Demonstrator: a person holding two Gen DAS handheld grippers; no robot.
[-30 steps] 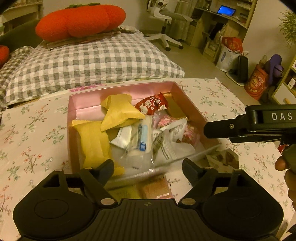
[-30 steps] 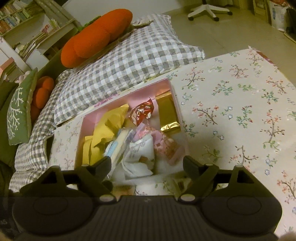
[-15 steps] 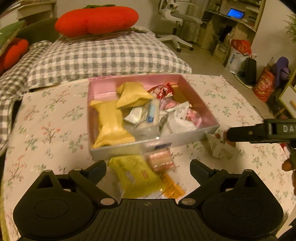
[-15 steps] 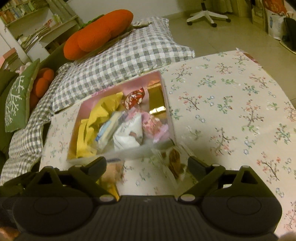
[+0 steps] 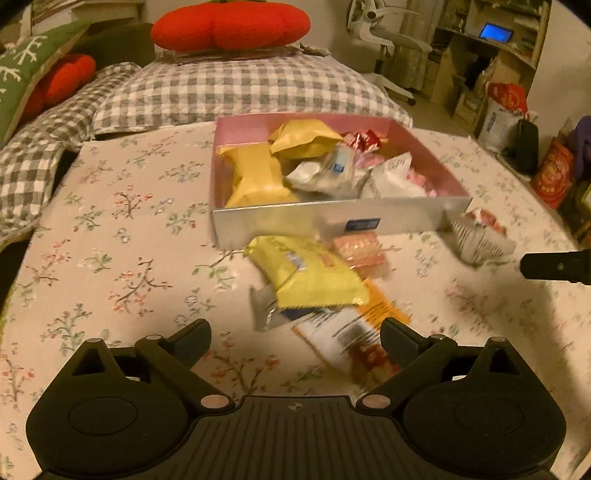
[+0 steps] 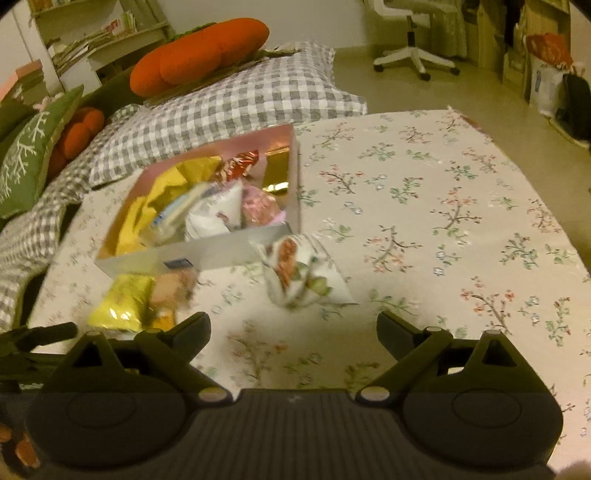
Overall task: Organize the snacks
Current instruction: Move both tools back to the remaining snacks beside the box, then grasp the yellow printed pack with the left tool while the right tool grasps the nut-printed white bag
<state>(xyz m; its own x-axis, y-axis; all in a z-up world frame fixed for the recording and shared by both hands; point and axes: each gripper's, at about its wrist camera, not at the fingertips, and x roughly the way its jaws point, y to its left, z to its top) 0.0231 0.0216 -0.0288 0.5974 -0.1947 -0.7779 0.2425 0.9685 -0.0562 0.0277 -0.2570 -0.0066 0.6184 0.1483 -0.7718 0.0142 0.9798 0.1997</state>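
Observation:
A pink box (image 5: 325,219) (image 6: 207,254) full of several snack packets stands on the floral tablecloth (image 5: 110,236). In front of it lie a yellow packet (image 5: 306,275) (image 6: 122,301), a small pink packet (image 5: 360,251), an orange-and-white packet (image 5: 354,332) and a silver wrapper (image 5: 264,308). A white packet (image 5: 478,236) (image 6: 303,275) lies by the box's right front corner. My left gripper (image 5: 295,338) is open and empty, just short of the loose packets. My right gripper (image 6: 293,330) is open and empty, just short of the white packet.
Checked cushions (image 5: 236,88) with an orange plush pillow (image 5: 229,24) lie behind the table. A green cushion (image 6: 29,147) is at the left. An office chair (image 6: 413,55), shelves and bags (image 5: 506,107) stand at the back right. Tablecloth (image 6: 443,206) stretches right of the box.
Both grippers have pulled back from over the box towards me. The loose packets in front of the box have come into view. Both stay open.

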